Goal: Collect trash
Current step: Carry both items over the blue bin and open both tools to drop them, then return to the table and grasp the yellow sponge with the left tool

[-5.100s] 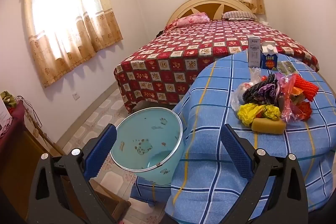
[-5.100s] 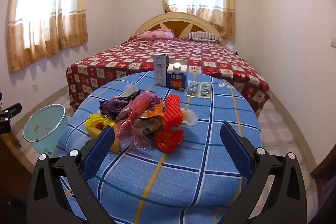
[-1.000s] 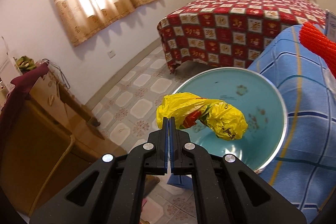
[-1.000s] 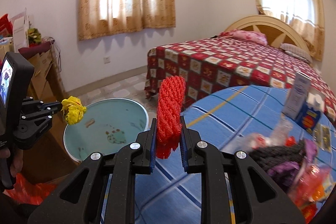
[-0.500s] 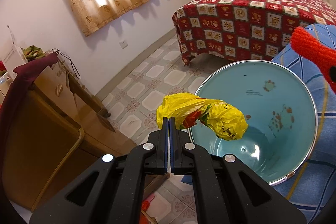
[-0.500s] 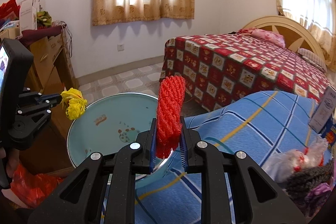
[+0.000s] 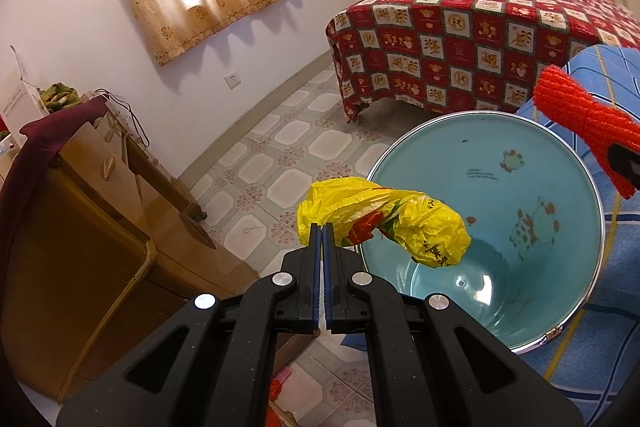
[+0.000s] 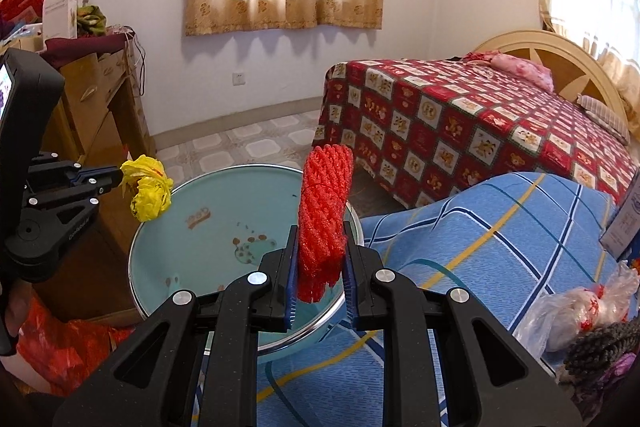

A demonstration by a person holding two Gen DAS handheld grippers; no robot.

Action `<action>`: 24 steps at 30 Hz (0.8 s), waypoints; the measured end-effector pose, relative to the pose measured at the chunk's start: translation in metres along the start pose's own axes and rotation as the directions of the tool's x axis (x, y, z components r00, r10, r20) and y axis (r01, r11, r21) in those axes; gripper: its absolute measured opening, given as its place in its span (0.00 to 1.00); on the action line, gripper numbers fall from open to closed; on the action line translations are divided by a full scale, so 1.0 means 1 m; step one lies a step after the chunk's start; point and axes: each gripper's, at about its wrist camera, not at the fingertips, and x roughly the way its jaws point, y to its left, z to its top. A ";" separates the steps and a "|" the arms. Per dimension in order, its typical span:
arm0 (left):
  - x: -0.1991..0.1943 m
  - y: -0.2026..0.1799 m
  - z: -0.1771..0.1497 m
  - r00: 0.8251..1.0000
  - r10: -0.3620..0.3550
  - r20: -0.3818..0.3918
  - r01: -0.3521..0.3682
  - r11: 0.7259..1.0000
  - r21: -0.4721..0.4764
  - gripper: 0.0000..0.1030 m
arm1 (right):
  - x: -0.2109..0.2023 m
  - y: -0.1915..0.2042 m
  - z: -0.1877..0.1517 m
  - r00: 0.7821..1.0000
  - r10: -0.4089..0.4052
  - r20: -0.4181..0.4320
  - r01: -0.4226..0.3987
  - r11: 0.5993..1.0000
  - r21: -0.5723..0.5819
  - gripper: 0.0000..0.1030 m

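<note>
My left gripper (image 7: 322, 227) covers the near rim of the pale blue bin (image 7: 540, 187), and the yellow plastic bag (image 7: 384, 223) pinched in it hides part of the bin's inner wall. In my right wrist view my right gripper (image 8: 320, 267) and the red mesh netting (image 8: 324, 215) it clamps block the bin's right side. Right of the bin, the white carton (image 8: 626, 223) and the trash pile (image 8: 592, 339) on the surface (image 8: 500, 247) run off the frame's edge. The bag's print is too small to read.
</note>
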 end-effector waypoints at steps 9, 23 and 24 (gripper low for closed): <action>0.000 -0.007 -0.001 0.999 -0.038 0.001 0.038 0.999 0.000 0.05 | 0.008 0.005 -0.002 1.000 0.012 -0.017 -0.012 1.000 -0.009 0.21; -0.014 -0.014 -0.003 0.996 -0.076 0.051 0.077 0.997 -0.011 0.85 | -0.011 -0.010 -0.011 0.999 -0.042 -0.014 0.043 0.998 0.041 0.61; -0.015 -0.016 -0.003 0.995 -0.092 0.046 0.093 0.996 -0.008 0.85 | -0.019 -0.014 -0.013 0.998 -0.057 -0.012 0.057 0.997 0.045 0.62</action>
